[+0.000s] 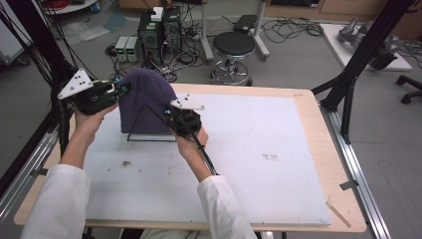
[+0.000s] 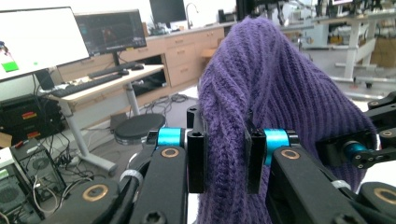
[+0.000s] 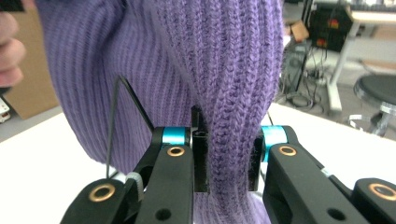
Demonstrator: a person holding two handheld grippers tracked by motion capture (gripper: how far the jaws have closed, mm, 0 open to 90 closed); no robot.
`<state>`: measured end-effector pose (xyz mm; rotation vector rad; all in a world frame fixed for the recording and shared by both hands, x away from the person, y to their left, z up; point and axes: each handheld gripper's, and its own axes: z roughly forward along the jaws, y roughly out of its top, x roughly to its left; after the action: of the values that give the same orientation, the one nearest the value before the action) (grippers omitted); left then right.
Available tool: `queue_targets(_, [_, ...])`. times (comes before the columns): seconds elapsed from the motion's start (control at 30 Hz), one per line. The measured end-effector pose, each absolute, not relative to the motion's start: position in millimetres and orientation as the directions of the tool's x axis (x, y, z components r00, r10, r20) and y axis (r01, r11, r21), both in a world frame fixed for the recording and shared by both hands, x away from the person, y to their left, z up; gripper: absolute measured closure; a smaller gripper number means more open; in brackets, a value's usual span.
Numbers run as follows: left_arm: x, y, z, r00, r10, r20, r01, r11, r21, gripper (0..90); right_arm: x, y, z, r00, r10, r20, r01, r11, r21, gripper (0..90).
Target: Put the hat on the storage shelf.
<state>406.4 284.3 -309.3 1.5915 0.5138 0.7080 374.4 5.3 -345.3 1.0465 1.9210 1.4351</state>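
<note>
White-sleeved forearms reach in from the near edge of the table (image 1: 298,149), each hand working a two-jaw gripper on a purple knitted beanie (image 1: 146,102) that stands at the far left of the white work surface. The hat sits over a thin black wire stand (image 1: 144,137), whose triangular frame shows below and in front of the knit. The left gripper (image 2: 225,156) is clenched on a thick fold of the ribbed wool at the hat's left side; the right gripper (image 3: 227,158) pinches a matching fold on the side nearer the table's middle, just beside a leg of the wire frame. Gripping opposite sides likely keeps the opening spread and level, so the hat can be drawn evenly down over the stand. A stool (image 1: 233,50) and computer towers (image 1: 159,31) stand on the floor beyond.
</note>
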Motion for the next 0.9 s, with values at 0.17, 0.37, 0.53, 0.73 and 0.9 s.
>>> queue_targets(0.17, [407.5, 285.3, -325.4, 0.709, 0.691, 0.139, -0.035, -0.163, 0.986, 76.6, 376.4, 4.2, -357.8, -0.556, 0.829, 0.057, 0.312, 0.145, 0.939, 79.1])
queue_targets(0.37, [407.7, 285.9, -335.4, 0.709, 0.695, 0.120, -0.017, -0.153, 0.988, 76.5, 379.3, 3.9, -365.1, -0.563, 0.824, 0.057, 0.341, 0.170, 0.925, 77.2])
queue_targets(0.53, [405.2, 285.8, -333.3, 0.710, 0.692, 0.133, -0.023, -0.165, 0.986, 76.4, 380.7, 2.6, -367.1, -0.565, 0.823, 0.064, 0.350, 0.168, 0.922, 72.6])
queue_targets(0.73, [404.2, 286.6, -332.8, 0.708, 0.696, 0.123, -0.009, -0.166, 0.986, 74.4, 382.3, -1.1, -366.3, -0.561, 0.822, 0.097, 0.372, 0.146, 0.917, 43.6])
queue_targets(0.9, [403.5, 289.6, -332.3, 0.682, 0.727, 0.078, 0.025, -0.130, 0.991, 59.4, 381.2, -5.8, -362.2, -0.555, 0.824, 0.110, 0.372, 0.128, 0.919, 32.6])
